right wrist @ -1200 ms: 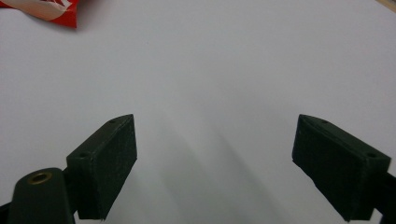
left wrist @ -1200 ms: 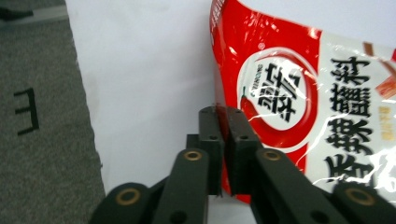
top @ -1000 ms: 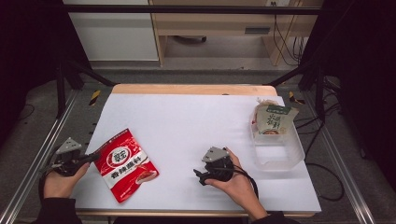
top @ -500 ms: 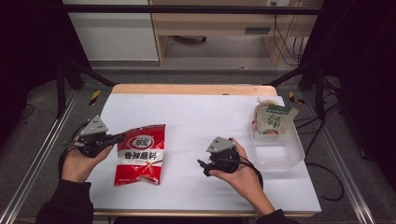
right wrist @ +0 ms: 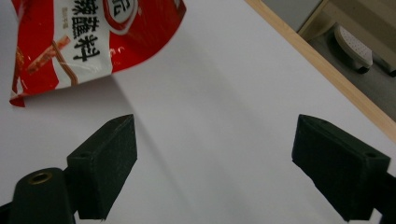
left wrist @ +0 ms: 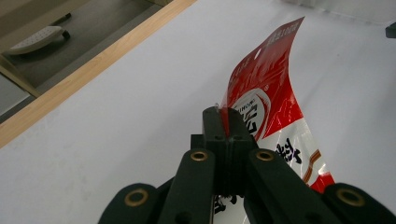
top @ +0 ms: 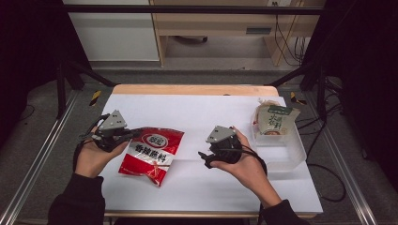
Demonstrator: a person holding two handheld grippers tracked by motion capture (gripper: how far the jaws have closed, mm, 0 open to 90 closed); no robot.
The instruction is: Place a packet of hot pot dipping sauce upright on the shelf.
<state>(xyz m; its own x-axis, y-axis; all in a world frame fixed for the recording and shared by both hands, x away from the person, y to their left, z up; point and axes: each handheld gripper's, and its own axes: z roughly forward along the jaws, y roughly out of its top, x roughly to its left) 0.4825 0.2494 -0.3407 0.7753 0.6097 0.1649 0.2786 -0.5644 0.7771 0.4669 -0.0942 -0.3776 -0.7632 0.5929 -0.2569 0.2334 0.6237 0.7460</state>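
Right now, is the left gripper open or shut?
Shut. In the left gripper view the left gripper has its two black jaws pressed together on the edge of the red packet, which lifts off the table.

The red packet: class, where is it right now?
In the high view, the red packet lies left of centre on the white table, its edge clamped by the left gripper.

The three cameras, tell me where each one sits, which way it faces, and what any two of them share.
High view: above the person's side, looking forward and down on the white table; both hands, left gripper, right gripper.
Left gripper view: rides the left gripper, looks along shut jaws pinching the red printed snack bag.
Right gripper view: rides the right gripper, looks across the table between open jaws.
Shared: all three show the red bag.
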